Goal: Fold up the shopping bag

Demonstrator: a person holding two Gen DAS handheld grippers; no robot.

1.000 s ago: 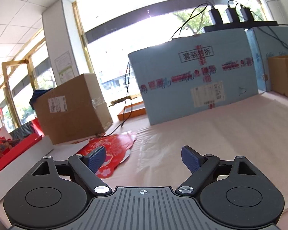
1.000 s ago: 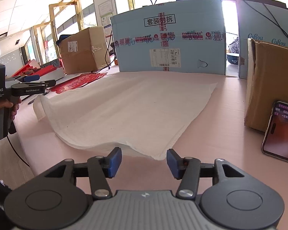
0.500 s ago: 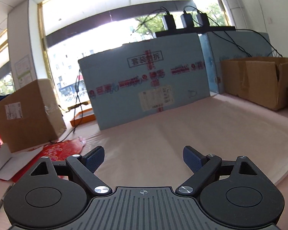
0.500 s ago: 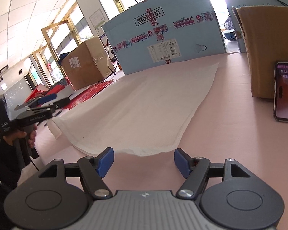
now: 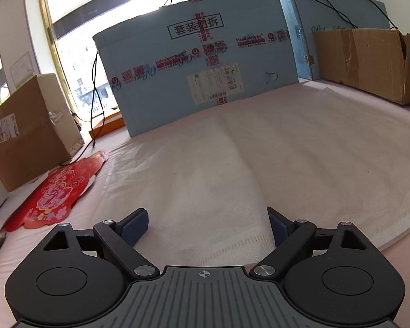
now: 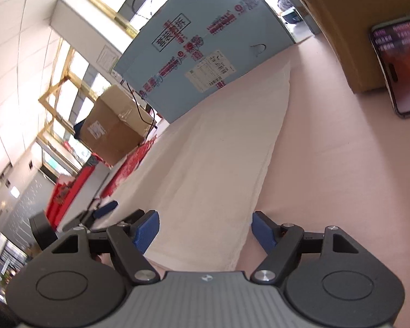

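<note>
A large white non-woven shopping bag (image 5: 259,158) lies flat on the pink table, with a soft ridge running down its middle. My left gripper (image 5: 207,225) stands open low over the bag's near edge, its blue pads apart and nothing pinched. In the right wrist view the same bag (image 6: 213,158) stretches away from my right gripper (image 6: 205,229), whose jaws are opening above the bag's near corner, rolled to one side; the pads press on nothing. The other gripper (image 6: 104,209) shows at the left of that view.
A big light-blue carton (image 5: 205,76) stands behind the bag. Brown cardboard boxes sit at the left (image 5: 27,128) and right (image 5: 369,63). A red paper cut-out (image 5: 54,191) lies left of the bag. A phone (image 6: 396,65) leans against a brown box on the right.
My left gripper swung right and dipped, from facing the red cut-out to facing the bag. My right gripper rolled sideways, came closer over the bag's corner, and its jaws spread wider.
</note>
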